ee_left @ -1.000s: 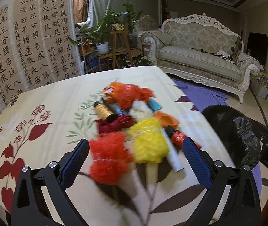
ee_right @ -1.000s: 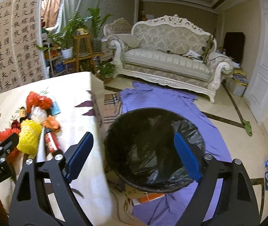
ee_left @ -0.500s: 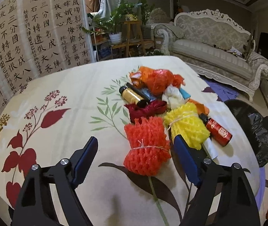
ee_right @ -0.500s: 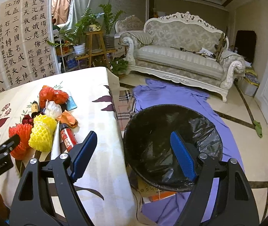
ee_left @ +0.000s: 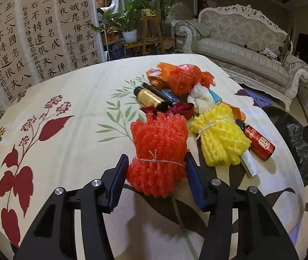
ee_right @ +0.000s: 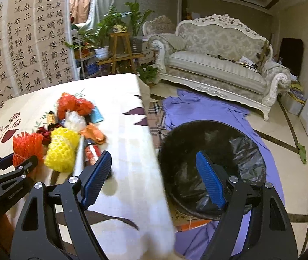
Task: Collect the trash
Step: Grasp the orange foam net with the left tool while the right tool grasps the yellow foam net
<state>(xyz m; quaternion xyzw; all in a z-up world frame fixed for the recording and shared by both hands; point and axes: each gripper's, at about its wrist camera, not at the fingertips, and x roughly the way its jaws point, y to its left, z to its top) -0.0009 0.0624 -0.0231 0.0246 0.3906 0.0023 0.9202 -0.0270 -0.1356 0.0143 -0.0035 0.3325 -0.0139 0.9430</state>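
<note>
While its jaws have just been closing, the left gripper (ee_left: 156, 173) brackets the red foam-net bundle (ee_left: 157, 151) on the floral tablecloth (ee_left: 67, 99), blue pads seemingly touching the bundle's tied waist. Just beside it lies a yellow foam-net bundle (ee_left: 219, 135). The right gripper (ee_right: 154, 173) hangs spread and empty between the table edge and the black-lined trash bin (ee_right: 236, 151)

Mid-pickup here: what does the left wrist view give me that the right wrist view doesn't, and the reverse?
Left wrist only: the left tongs have been closing around the tied red foam net bundle, pads at its sides; the amber bottle shows clearly.

Right wrist only: the right tongs open and empty, above the table edge, and the whole black-lined bin on the floor.

Both: yellow net bundle, red bottle, floral tablecloth.
</note>
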